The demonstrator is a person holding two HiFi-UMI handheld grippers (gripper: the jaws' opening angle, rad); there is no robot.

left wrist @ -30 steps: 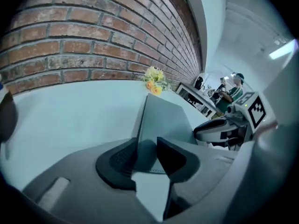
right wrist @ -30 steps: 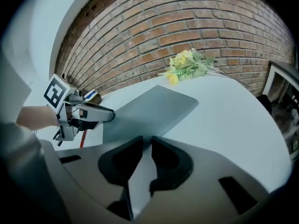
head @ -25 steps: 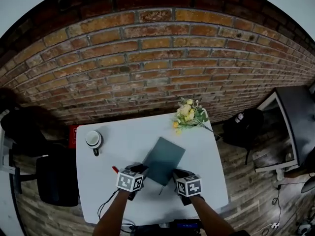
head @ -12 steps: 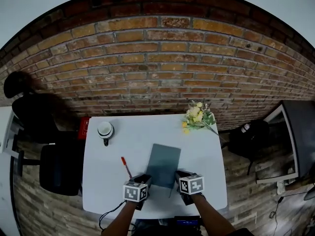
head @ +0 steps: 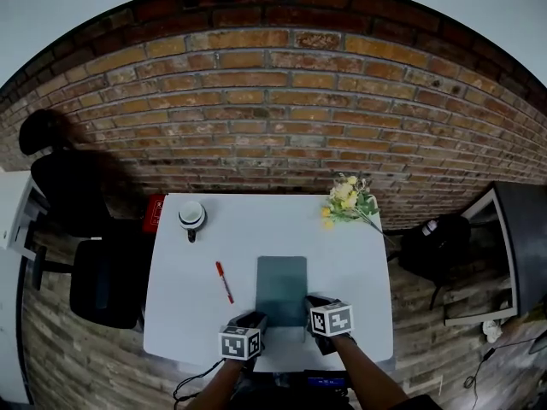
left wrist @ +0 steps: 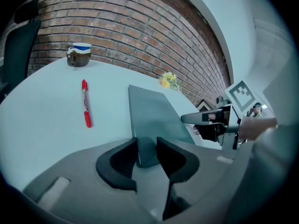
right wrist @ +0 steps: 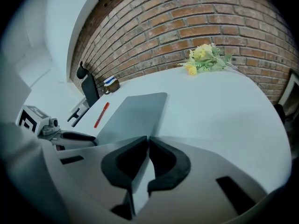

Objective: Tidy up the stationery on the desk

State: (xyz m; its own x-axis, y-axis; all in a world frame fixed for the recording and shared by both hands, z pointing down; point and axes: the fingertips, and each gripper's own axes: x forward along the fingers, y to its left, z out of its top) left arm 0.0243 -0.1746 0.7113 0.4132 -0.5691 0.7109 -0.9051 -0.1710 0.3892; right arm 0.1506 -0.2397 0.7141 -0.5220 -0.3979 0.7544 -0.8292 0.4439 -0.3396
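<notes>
The one white rectangular bench (head: pixel 179 314) stood against a brick wall. One dark teal rectangular notebook (head: pixel 281 289) lay flat and closed at the middle of its near half. The notebook's long axis ran straight from the near edge toward the wall, and its cover was plain and matte with rounded corners. Two claws worked at its near end. The left claw (left wrist: pixel 147 143) stood half apart, gripping the near left corner between its jaws. The right claw (right wrist: pixel 148 140) was closed, jaws together, with its tips at the near right corner; whether it pinched the cover I could not tell. One small bunch of yellow flowers with green leaves (head: pixel 346 201) lay at the far right corner. One brown mug with a white top (head: pixel 191 216) stood at the far left. One slim red pen (head: pixel 224 282) lay just left of the notebook, apart from it and nearly parallel to it.
</notes>
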